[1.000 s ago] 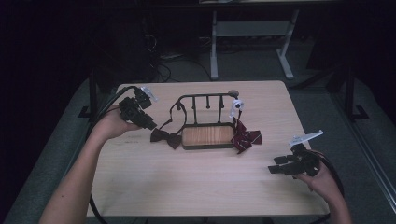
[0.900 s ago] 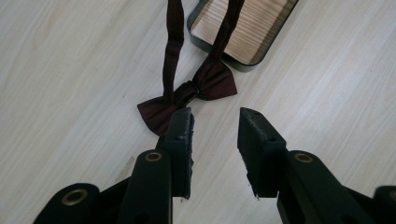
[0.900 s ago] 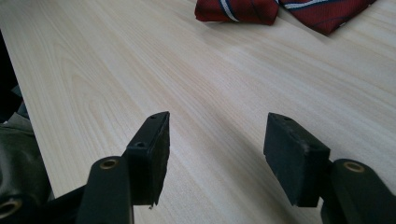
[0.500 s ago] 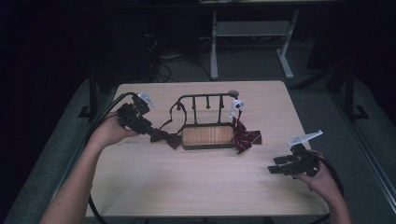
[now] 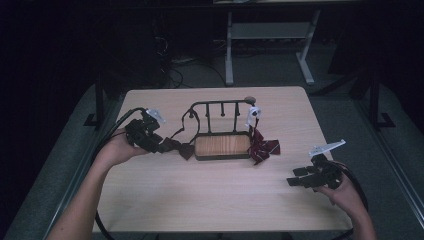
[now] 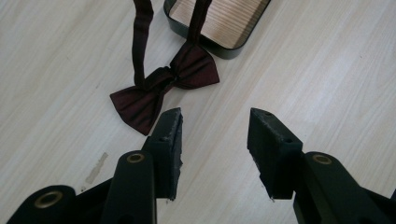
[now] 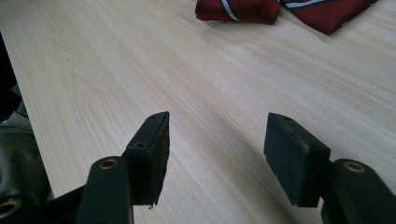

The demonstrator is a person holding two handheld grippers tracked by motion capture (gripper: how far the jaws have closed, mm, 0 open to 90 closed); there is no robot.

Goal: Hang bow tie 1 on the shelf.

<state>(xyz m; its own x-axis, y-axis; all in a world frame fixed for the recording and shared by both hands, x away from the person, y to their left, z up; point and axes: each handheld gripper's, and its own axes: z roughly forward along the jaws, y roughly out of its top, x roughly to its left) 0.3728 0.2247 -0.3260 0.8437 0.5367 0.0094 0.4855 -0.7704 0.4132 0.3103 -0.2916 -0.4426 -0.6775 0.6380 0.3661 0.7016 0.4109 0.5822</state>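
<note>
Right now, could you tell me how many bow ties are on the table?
2: a dark maroon bow tie left of the wooden-based rack, and a red striped bow tie at its right end. None seems hidden.

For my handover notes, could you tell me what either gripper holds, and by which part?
Nothing: the left gripper, its jaws just opened, stands beside the dark bow tie; the right gripper is open over bare table.

One bow tie [image 6: 166,86], one striped tie [image 5: 263,148], one rack [image 5: 221,130], two tools
</note>
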